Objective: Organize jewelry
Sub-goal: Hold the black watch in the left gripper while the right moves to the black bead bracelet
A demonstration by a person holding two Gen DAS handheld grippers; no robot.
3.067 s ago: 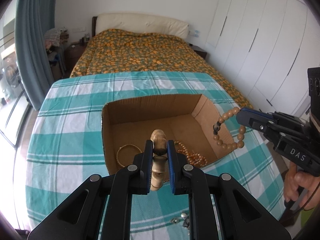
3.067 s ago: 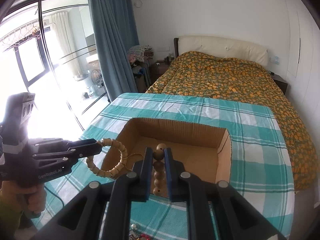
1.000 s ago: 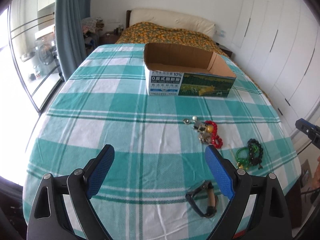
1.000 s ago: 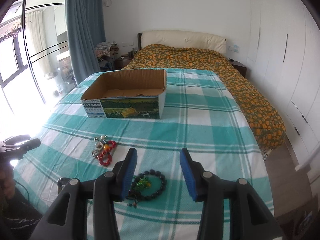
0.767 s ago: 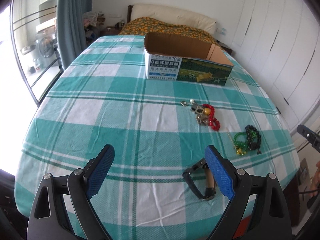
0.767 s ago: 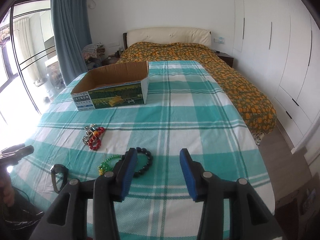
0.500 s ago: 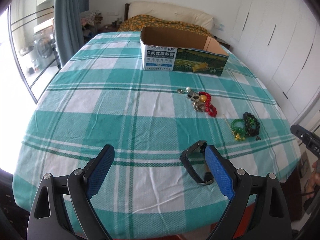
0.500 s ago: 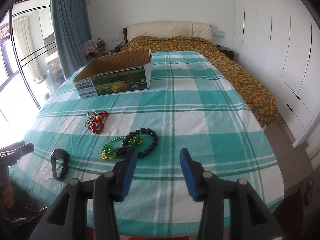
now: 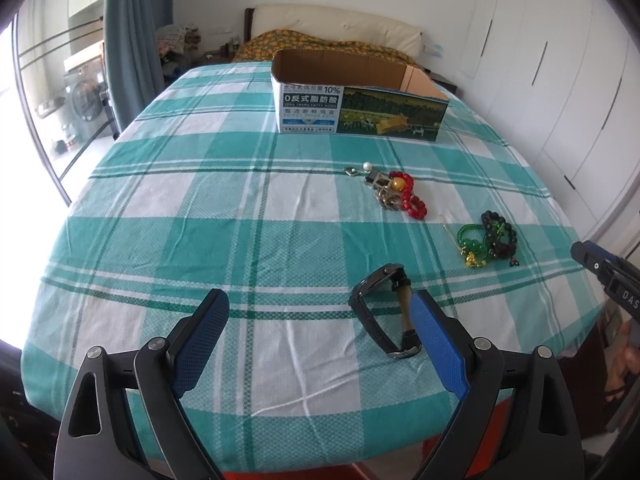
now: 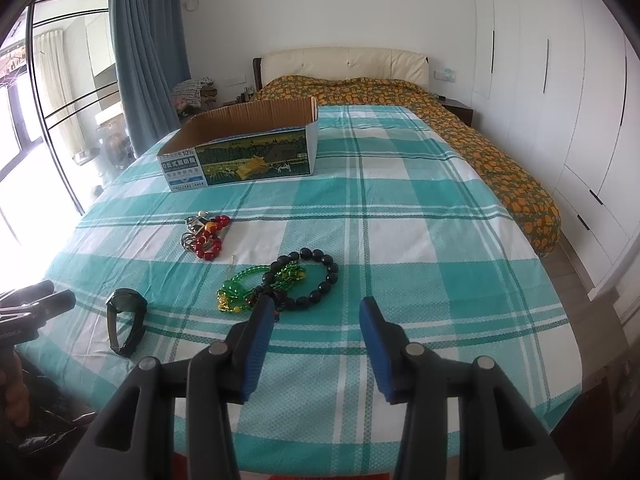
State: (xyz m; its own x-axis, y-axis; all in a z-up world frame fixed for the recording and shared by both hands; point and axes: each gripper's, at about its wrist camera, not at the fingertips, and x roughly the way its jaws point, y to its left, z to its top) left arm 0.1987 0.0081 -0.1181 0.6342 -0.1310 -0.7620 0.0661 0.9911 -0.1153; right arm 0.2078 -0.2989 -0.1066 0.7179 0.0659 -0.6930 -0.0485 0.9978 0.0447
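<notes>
Across one counter (image 9: 200,220) in green-and-white check: one cardboard box (image 9: 360,112) at the far end, open-topped, inside hidden from both views. Nearer, two grippers, both emptied since three seconds ago, when each was clamped on a wooden bead bracelet above that box. Now drawn back to the counter's near edge and lowered toward the loose pieces. Judged from that: two bracelets delivered, a second round of pickups starting. Left gripper (image 9: 318,304): fingers spread wide, nothing between them but cloth. Right gripper (image 10: 316,306): fingers moderately apart, likewise empty and touching nothing. Still to be boxed, all lying on the cloth well short of the box: one dark watch (image 9: 366,320), on its side just beside the left gripper's right-hand finger, likely its next target. One black bead bracelet (image 10: 330,276) tangled with one green bead bracelet (image 10: 236,280), just ahead of the right gripper. One red bead bracelet (image 10: 208,246) farther on, bunched with small metal pieces too jumbled to count. One pale pearl-like bead at that cluster's far end. In all, three bead bracelets and one watch outstanding, plus small bits.
</notes>
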